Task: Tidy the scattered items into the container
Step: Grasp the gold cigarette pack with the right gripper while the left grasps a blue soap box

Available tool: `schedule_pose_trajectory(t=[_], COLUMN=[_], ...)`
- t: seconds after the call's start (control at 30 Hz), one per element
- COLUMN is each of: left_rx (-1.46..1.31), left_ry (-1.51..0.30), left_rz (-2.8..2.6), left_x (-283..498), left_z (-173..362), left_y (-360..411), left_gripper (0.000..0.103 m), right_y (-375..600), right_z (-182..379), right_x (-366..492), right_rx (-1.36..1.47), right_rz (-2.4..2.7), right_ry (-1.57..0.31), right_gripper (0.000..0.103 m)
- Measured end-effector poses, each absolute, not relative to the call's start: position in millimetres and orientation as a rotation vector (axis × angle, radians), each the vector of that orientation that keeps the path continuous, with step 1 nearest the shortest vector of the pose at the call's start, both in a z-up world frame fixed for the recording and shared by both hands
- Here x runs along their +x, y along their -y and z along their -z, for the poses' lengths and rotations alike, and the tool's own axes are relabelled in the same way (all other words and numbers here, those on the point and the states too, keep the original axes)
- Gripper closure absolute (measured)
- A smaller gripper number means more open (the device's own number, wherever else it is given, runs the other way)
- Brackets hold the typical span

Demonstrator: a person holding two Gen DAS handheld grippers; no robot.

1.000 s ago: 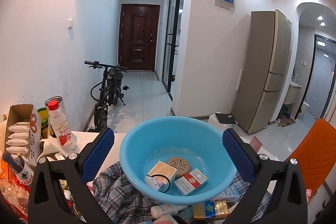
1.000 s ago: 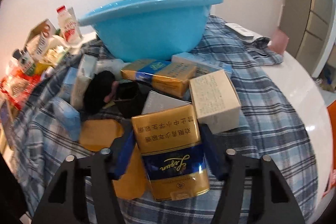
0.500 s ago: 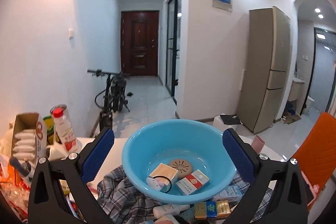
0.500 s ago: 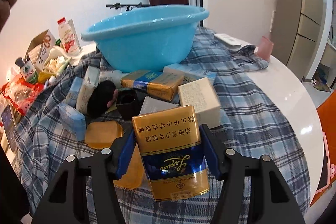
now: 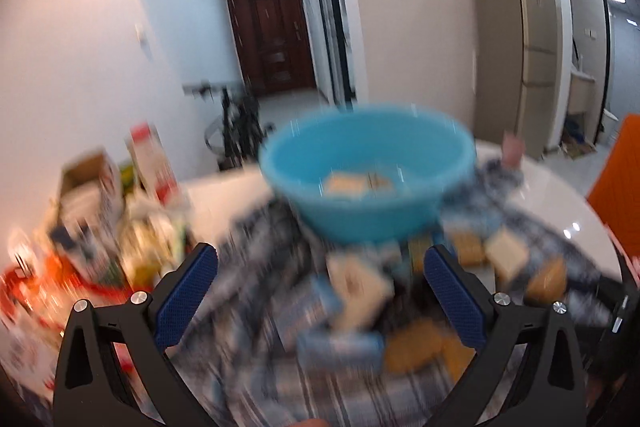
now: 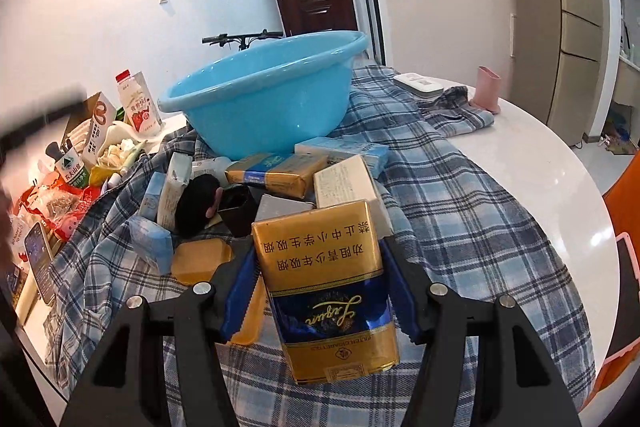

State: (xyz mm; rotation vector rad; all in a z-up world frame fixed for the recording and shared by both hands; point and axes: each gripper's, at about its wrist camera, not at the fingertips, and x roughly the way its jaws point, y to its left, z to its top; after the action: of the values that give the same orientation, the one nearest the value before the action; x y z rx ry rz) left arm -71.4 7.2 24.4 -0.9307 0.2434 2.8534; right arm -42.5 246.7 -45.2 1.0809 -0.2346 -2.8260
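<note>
A blue plastic basin (image 6: 264, 95) stands on a plaid cloth (image 6: 460, 211); it also shows, blurred, in the left wrist view (image 5: 368, 171) with small boxes inside. My right gripper (image 6: 320, 287) is shut on a gold and blue cigarette pack (image 6: 324, 291) and holds it above the cloth, in front of the basin. Several boxes and packs lie between it and the basin, among them a gold pack (image 6: 276, 173) and a white box (image 6: 348, 183). My left gripper (image 5: 320, 283) is open and empty above the blurred pile of items (image 5: 352, 311).
A milk bottle (image 6: 136, 103), cartons and snack bags crowd the table's left side. A phone (image 6: 38, 255) lies at the left edge. A pink cup (image 6: 486, 89) and a white remote (image 6: 418, 85) sit at the back right. An orange chair (image 6: 624, 195) stands at the right.
My left gripper has pulled back and dropped from over the basin to above the scattered pile; its view is now motion-blurred. My right gripper has lifted the gold pack slightly higher.
</note>
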Motion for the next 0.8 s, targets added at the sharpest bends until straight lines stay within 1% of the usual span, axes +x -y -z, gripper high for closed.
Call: schedule_pose_trajectory(t=[0.13, 0.23, 0.33, 0.57, 0.67, 0.77, 0.8], left_rx=[-1.12, -1.186, -1.201, -1.226, -1.211, -1.204, -1.201], left_ry=[-0.194, -0.163, -0.142, -0.165, -0.105, 0.011, 0.018], left_rz=[-2.805, -2.776, -2.754, -2.732, -2.739, -2.685, -2.691], left_x=[-75.7, -80.3, -84.7, -92.2, -92.6, -94.4, -94.0], left_z=[28.5, 49.2, 58.5, 76.8, 78.9, 79.2, 79.1], left_y=[-1.5, -1.4, -2.3, -5.7, -1.2, 5.8, 6.4], left_gripper=[0.001, 0.0, 0.0, 0.0, 0.0, 0.023, 0.026], right_y=[-246.6, -247.5, -250.6, -251.3, -251.0, -251.0, -250.8], right_z=[51.5, 54.4, 54.5, 55.3, 57.0, 58.0, 58.2], right_x=[-36.2, -32.8, -31.4, -30.5, -31.5, -32.5, -32.7], right_rx=[1.084, 1.09, 1.091, 1.098, 1.106, 1.114, 1.115], right_rz=[2.804, 2.795, 2.793, 2.795, 2.793, 2.792, 2.793], right_ry=[0.234, 0.235, 0.237, 0.24, 0.238, 0.237, 0.237], right_gripper=[0.041, 0.041, 0.041, 0.041, 0.041, 0.041, 0.041])
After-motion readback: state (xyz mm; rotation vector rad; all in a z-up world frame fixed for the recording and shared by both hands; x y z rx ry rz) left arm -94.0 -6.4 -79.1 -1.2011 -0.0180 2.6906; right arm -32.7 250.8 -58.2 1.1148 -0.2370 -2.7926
